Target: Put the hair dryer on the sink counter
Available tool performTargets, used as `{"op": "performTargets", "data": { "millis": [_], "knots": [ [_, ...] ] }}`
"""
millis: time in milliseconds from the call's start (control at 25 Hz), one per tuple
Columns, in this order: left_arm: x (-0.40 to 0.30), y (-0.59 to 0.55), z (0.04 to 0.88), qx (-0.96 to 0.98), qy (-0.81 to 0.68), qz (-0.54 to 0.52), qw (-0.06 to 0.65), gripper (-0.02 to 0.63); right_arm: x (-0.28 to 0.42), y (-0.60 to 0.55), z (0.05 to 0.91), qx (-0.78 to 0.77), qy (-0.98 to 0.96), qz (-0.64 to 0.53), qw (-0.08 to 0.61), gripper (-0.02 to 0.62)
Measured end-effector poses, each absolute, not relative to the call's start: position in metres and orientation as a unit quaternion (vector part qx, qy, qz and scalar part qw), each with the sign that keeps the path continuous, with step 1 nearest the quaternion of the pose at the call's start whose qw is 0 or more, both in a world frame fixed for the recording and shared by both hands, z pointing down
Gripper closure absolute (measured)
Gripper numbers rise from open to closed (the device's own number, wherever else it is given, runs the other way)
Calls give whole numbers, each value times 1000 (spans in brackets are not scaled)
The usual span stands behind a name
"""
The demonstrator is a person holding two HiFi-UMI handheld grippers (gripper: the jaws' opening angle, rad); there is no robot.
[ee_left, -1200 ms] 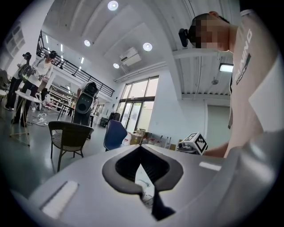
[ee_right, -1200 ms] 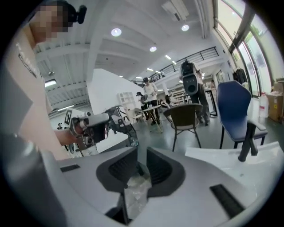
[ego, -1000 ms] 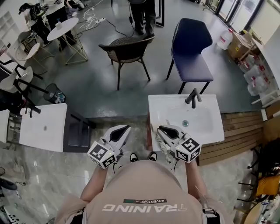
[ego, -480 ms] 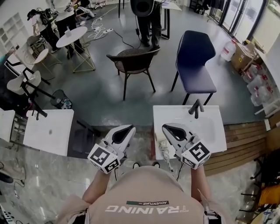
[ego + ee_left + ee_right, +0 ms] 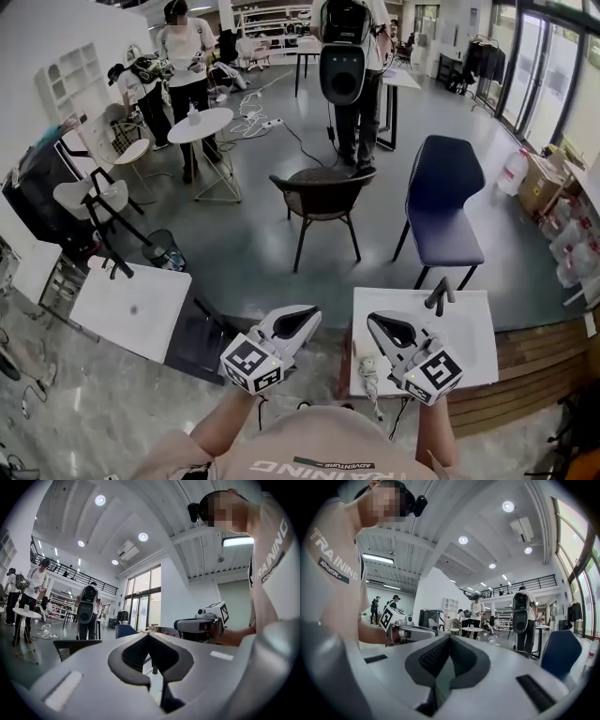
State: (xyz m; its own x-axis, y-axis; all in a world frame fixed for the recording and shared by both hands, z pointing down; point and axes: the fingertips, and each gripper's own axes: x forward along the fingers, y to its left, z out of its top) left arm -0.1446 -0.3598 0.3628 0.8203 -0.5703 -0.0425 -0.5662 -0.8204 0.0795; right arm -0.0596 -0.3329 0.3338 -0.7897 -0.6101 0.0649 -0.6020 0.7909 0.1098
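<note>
The left hand-held gripper (image 5: 305,320) and right hand-held gripper (image 5: 381,324) are both closed and empty, ribbed dark pads (image 5: 433,657) together. The white hair dryer (image 5: 367,367) lies on the glossy rectangular sink surface (image 5: 472,309), cord dangling.

Blue chair (image 5: 446,211) (beside dark chair (image 5: 322,195))
</note>
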Motion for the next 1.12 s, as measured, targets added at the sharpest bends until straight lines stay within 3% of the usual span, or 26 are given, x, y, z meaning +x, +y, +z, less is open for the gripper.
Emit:
{"op": "performTargets", "data": {
  "millis": [1120],
  "knots": [
    [-117,-362,378,952,-297,-43,62,598,-16,-337,361,379,-924,-9,56,590]
  ]
}}
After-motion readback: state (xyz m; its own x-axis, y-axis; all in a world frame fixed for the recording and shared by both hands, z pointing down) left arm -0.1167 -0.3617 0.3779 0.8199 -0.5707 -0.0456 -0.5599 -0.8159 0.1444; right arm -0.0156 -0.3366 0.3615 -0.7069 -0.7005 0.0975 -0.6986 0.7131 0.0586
